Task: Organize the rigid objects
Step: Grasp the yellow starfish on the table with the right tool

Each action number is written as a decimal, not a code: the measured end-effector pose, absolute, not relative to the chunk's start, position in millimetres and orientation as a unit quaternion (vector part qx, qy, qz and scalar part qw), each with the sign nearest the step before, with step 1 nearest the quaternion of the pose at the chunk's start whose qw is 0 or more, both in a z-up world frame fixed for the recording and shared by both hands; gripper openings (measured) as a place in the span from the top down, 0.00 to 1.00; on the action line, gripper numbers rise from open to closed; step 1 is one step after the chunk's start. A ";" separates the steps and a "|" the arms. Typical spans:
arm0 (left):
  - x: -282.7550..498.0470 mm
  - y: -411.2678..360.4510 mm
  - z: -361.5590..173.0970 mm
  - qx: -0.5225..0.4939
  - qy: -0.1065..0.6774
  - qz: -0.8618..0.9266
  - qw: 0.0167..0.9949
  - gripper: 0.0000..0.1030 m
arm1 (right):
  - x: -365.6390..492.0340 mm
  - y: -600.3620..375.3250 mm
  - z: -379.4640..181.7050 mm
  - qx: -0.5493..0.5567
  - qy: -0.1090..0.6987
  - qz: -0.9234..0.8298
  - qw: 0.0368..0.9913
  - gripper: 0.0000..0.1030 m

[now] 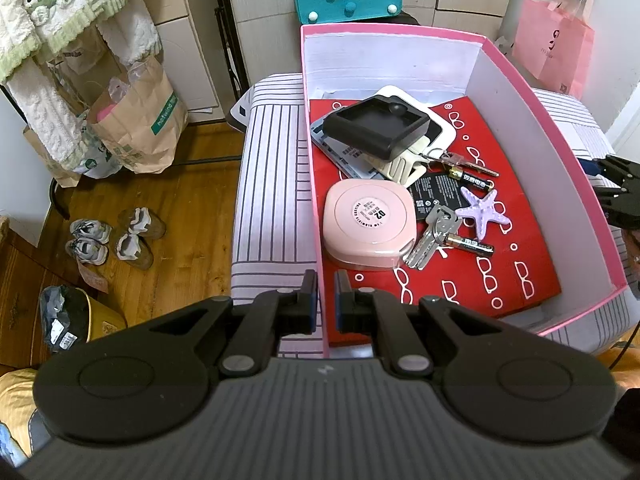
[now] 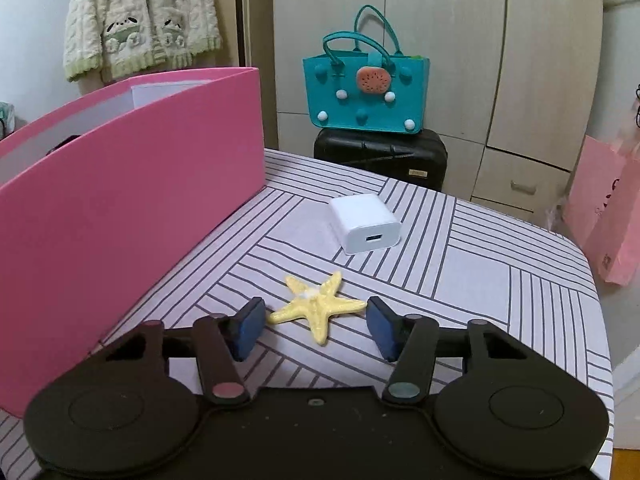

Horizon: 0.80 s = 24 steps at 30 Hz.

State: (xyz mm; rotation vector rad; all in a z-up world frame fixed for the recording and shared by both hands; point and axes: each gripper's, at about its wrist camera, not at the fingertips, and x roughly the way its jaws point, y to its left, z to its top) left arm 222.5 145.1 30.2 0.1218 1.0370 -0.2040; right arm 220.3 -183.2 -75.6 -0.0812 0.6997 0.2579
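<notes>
The sorting looks largely done but not finished: most of the small hard things already lie in the pink box (image 1: 520, 92), while two remain outside it on the striped worktop (image 2: 500, 280). Inside the box, on a red sheet printed with white glasses, sit a black tray (image 1: 376, 126) towards the far end, a round pink case (image 1: 368, 222) against the near-left wall, two bunches of keys (image 1: 430, 238), two batteries (image 1: 472, 245) and a purple starfish (image 1: 480, 210) near the middle. Outside, just beside the box's right wall, lies a yellow starfish (image 2: 316, 308), and beyond it, towards the worktop's far edge, a white charger (image 2: 364, 230). The right gripper (image 2: 316, 326) is down over the yellow starfish with its jaws part-way in; the pads flank the arm tips but do not appear to press on them, so nothing is grasped yet. The left gripper (image 1: 327, 292) is clenched on the box's near-left wall, apparently steadying it. Judging by this, the starfish and then the charger are what is left to go in.
</notes>
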 end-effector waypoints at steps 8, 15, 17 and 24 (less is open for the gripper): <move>223.5 148.3 28.7 0.054 0.493 -0.102 0.863 0.94 | 221.9 -187.5 -75.3 -0.020 0.343 0.128 0.930 0.43; 223.3 147.4 27.2 0.057 0.491 -0.104 0.863 0.94 | 219.3 -192.3 -71.4 0.000 0.354 0.125 0.927 0.43; 223.6 147.2 26.7 0.056 0.490 -0.105 0.863 0.94 | 218.9 -193.5 -69.1 0.007 0.356 0.127 0.926 0.43; 225.6 146.4 25.5 0.050 0.493 -0.103 0.863 0.94 | 211.4 -193.9 -53.5 0.006 0.349 0.136 0.927 0.43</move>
